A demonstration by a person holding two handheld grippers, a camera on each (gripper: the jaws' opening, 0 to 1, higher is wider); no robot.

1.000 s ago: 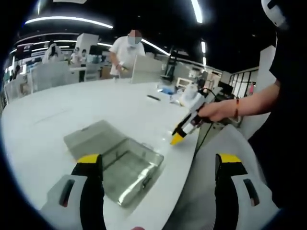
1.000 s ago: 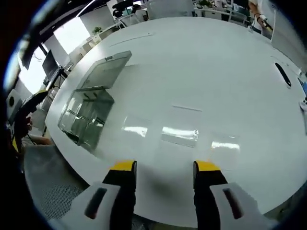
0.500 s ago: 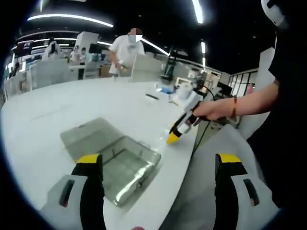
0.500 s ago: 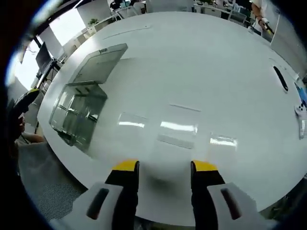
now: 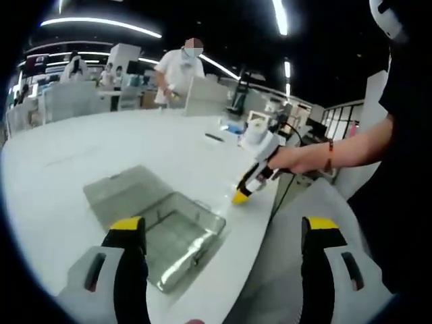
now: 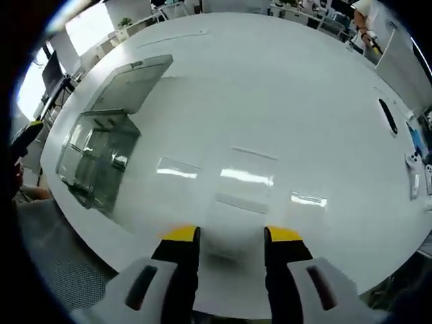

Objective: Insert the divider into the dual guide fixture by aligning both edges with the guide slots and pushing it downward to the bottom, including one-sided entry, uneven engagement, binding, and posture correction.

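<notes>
White round table [image 6: 283, 81], large and glossy. Clear plastic fixture box [image 6: 94, 158] sits near its edge, lid [image 6: 131, 84] folded open flat behind it. Divider: a thin clear sheet [image 6: 246, 177] lying flat mid-table, just ahead of the right gripper [image 6: 229, 235]. Likely light, stiff, slippery; best pinched at one short edge. Right jaws partly spread, empty, hovering low. Left gripper [image 5: 223, 228] wide apart, empty, beside the box [image 5: 172, 233].
</notes>
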